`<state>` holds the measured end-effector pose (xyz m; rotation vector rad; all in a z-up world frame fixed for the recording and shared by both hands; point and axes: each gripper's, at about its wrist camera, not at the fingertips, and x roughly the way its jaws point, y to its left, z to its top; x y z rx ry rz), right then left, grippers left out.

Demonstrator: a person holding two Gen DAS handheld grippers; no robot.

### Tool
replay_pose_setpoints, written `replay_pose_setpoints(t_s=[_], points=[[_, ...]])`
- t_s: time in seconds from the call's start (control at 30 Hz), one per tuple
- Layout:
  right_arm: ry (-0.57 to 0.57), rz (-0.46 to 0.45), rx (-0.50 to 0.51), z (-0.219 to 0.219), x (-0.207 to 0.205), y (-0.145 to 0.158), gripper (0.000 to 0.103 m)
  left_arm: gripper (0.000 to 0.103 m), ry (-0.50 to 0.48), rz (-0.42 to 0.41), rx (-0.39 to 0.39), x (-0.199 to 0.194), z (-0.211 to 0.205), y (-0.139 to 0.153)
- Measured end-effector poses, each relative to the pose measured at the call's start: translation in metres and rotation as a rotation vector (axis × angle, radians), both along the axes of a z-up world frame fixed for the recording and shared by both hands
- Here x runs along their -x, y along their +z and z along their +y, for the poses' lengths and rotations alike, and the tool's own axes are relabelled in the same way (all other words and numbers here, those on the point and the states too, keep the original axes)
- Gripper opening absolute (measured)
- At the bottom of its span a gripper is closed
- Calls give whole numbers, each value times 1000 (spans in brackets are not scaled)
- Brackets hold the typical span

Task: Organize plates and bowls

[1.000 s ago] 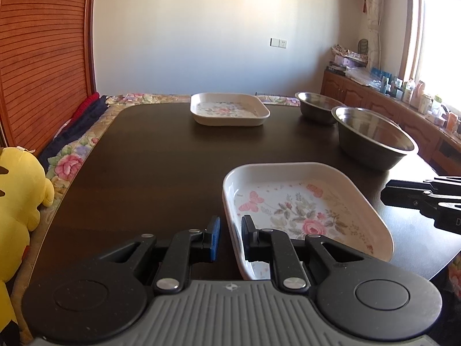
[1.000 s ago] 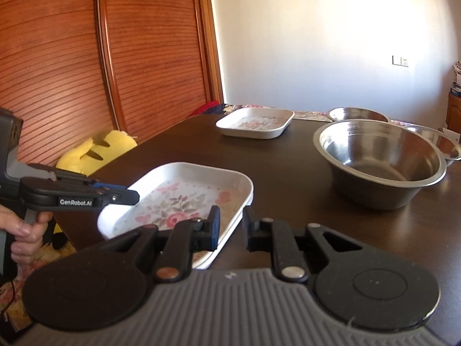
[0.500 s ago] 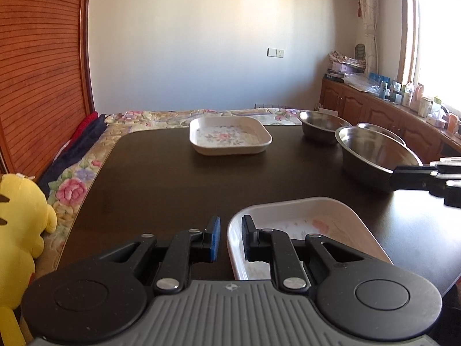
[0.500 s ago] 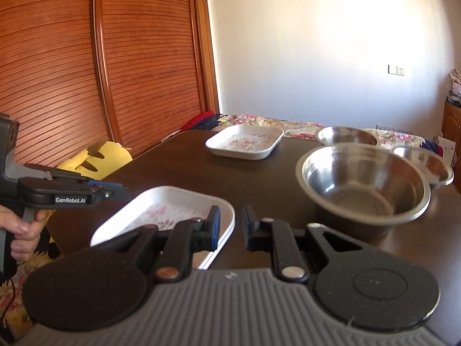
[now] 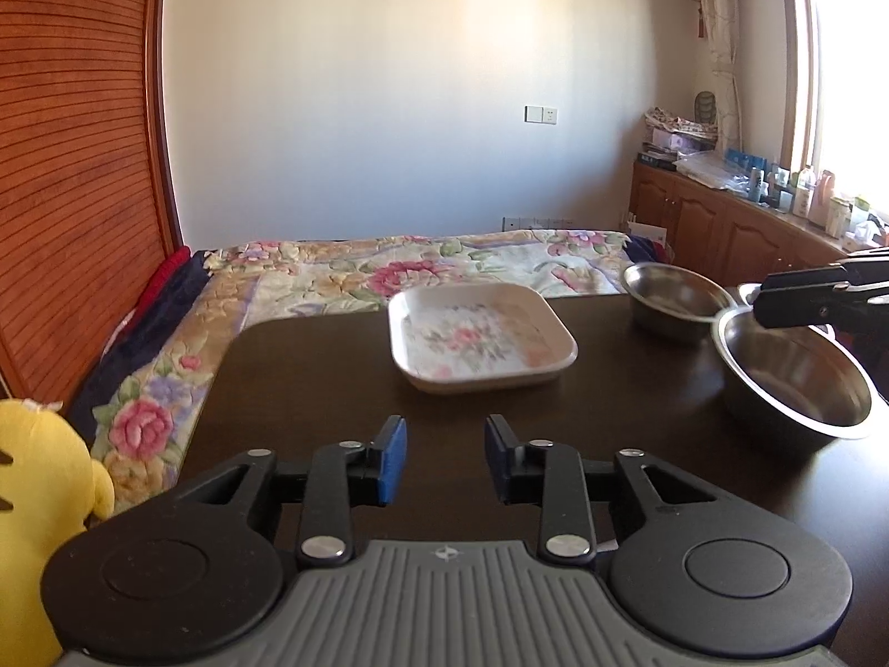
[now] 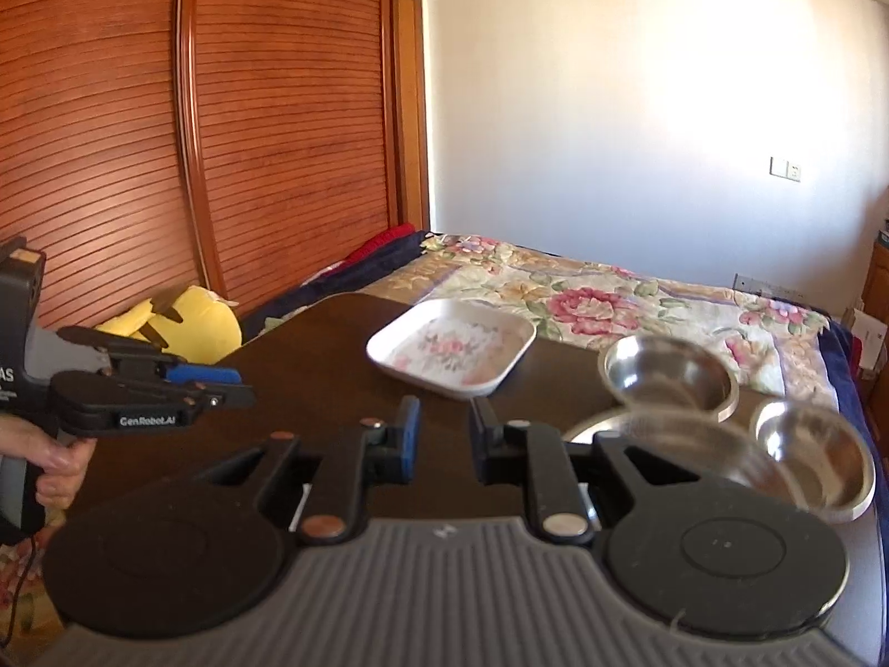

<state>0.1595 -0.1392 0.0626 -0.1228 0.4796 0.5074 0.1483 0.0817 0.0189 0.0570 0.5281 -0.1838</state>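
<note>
While sunlit, white plate point(image 5: 480, 336) shows pink flowers.

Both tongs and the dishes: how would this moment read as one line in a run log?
left tongs: opening, empty | right tongs: opening, empty | floral plate: on table, untouched | steel bowls: beside plate

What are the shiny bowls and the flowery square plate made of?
The bowls look like metal, probably stainless steel: silvery, polished, and mirroring the light inside. The square plate looks like glazed ceramic or maybe melamine: smooth white, glossy rim, printed pink flowers. The pictures cannot settle which. The table under them seems to be dark polished wood.
</note>
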Motion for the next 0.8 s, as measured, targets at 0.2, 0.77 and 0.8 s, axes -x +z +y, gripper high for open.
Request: replay_pose_setpoints(t_s=[0.2,0.77,0.8], points=[[8,65,-6,8,-43,2,42,51,-5,-1,-19,-35,3,8],[5,292,10,31,-148,-26,42,52,-49,72,-45,-125,5,-12],[4,300,16,33,-152,-28,42,52,-51,77,-46,-129,5,-15]])
